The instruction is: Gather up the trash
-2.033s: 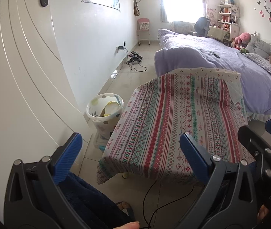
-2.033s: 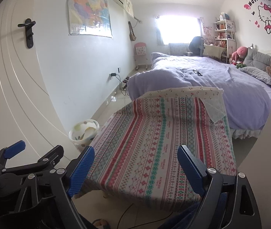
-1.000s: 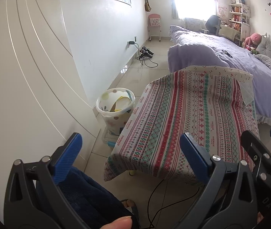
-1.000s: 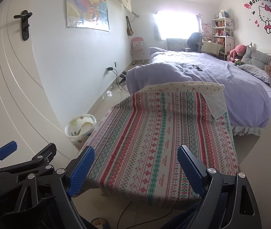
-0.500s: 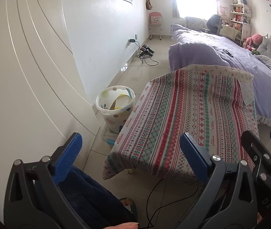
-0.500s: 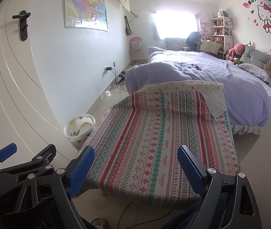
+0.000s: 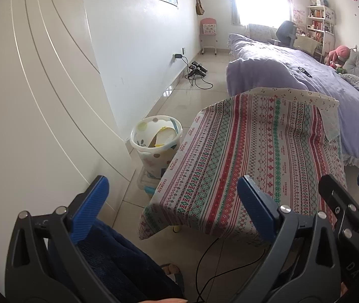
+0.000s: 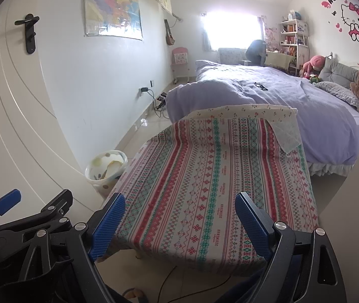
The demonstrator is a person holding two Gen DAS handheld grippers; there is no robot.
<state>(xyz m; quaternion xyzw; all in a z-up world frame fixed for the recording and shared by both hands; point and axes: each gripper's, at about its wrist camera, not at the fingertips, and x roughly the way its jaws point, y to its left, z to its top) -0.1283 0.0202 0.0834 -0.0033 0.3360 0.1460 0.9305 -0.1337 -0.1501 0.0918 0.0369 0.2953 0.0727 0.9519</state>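
Nothing has shifted lately: both grippers, left point(image 7: 172, 202) and right point(image 8: 179, 217), gape empty; bin point(image 7: 155, 139) seemingly upright.

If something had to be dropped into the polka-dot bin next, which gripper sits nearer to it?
Left, probably. The polka-dot bin stands on the floor at the patterned table's left side, nearer the left gripper. Both the left and right gripper are open and empty.

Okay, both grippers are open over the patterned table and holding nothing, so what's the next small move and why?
Probably swing toward the trash bin and scan the floor near it. The left gripper and right gripper are open and empty, and the striped tablecloth shows no loose trash to pick up.
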